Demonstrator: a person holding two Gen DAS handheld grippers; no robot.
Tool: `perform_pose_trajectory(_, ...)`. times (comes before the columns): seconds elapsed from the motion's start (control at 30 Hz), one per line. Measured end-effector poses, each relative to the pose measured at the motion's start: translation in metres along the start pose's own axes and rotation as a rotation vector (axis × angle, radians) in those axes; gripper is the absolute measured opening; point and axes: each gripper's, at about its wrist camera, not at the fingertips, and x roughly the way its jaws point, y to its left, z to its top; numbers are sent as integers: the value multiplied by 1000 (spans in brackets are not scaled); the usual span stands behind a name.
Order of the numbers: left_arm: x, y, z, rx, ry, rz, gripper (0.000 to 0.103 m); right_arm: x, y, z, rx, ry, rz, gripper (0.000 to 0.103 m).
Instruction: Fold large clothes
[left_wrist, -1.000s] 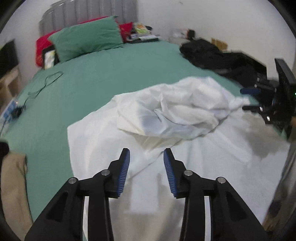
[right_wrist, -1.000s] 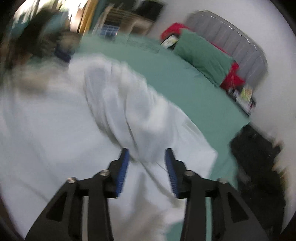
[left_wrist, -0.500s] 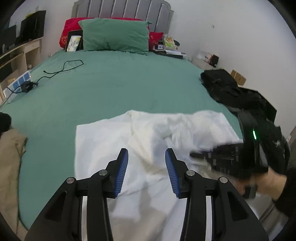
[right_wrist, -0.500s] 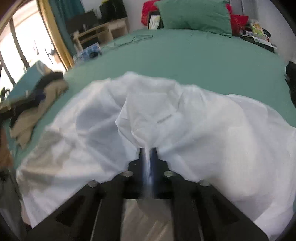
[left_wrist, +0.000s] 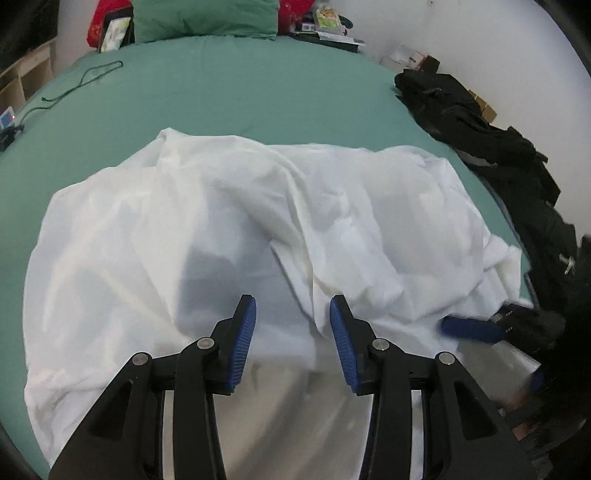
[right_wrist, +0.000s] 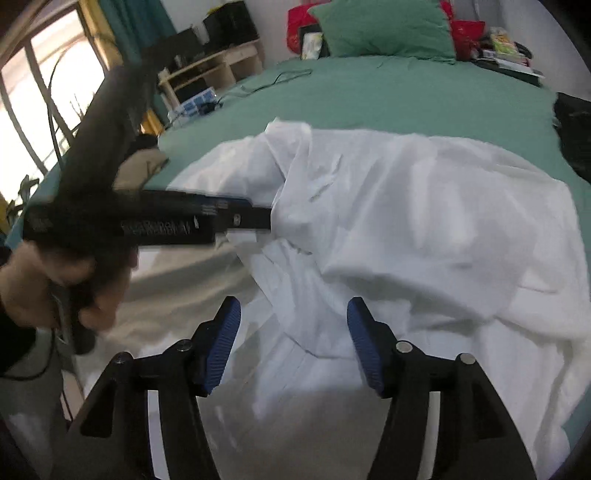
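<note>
A large white garment (left_wrist: 229, 221) lies rumpled over the near half of the green bed (left_wrist: 229, 96). A raised fold runs down its middle. My left gripper (left_wrist: 291, 321) hovers low over the cloth, open, with nothing pinched; the fold's edge lies just beside its right finger. In the right wrist view the white garment (right_wrist: 424, 206) fills the centre. My right gripper (right_wrist: 293, 321) is over its near edge. Its jaws are opening, with cloth lying below them but not pressed. The left gripper (right_wrist: 264, 218) shows side-on at the left, held by a hand (right_wrist: 55, 284).
A green pillow (left_wrist: 207, 16) and red cushions (left_wrist: 107, 26) sit at the headboard. A dark cable (left_wrist: 74, 85) trails on the bed's left. Black clothes (left_wrist: 480, 129) pile along the right edge. A beige garment (right_wrist: 144, 166) and wooden shelves (right_wrist: 210, 70) are at the left.
The right gripper was shut on a pinch of white cloth and now stands open, the cloth dropped. Both grippers have sunk closer to the garment, which now lies spread wider.
</note>
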Motion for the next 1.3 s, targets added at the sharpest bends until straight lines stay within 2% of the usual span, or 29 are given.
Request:
perform_pose_trajectory(0.17, -37, 9, -17, -10, -54, 24, 44, -39, -11, -10, 44, -67, -102, 60)
perform_pose_trajectory(0.4, -119, 49, -63, -118, -192, 147, 44, -85, -26, -28, 145, -132, -222, 60)
perform_pose_trajectory(0.6, -170, 87, -112, -208, -240, 242, 44, -120, -38, -53, 249, -169, -328, 60)
perform_pose_trajectory(0.73, -191, 107, -142, -260, -258, 267, 44, -144, -51, -83, 333, -175, -420, 61)
perform_pose_trajectory(0.93, -200, 135, -178, -332, -263, 277, 44, -171, -69, -116, 495, -177, -511, 61)
perform_pose_trajectory(1.07, -200, 155, -195, -393, -247, 293, 48, -178, -80, -133, 602, -181, -476, 61)
perform_pose_trajectory(1.23, -196, 171, -207, -481, -238, 278, 52, -164, -82, -145, 639, -121, -435, 61)
perform_pose_trajectory(1.3, -191, 173, -210, -489, -221, 254, 57, -159, -79, -145, 622, -100, -451, 61)
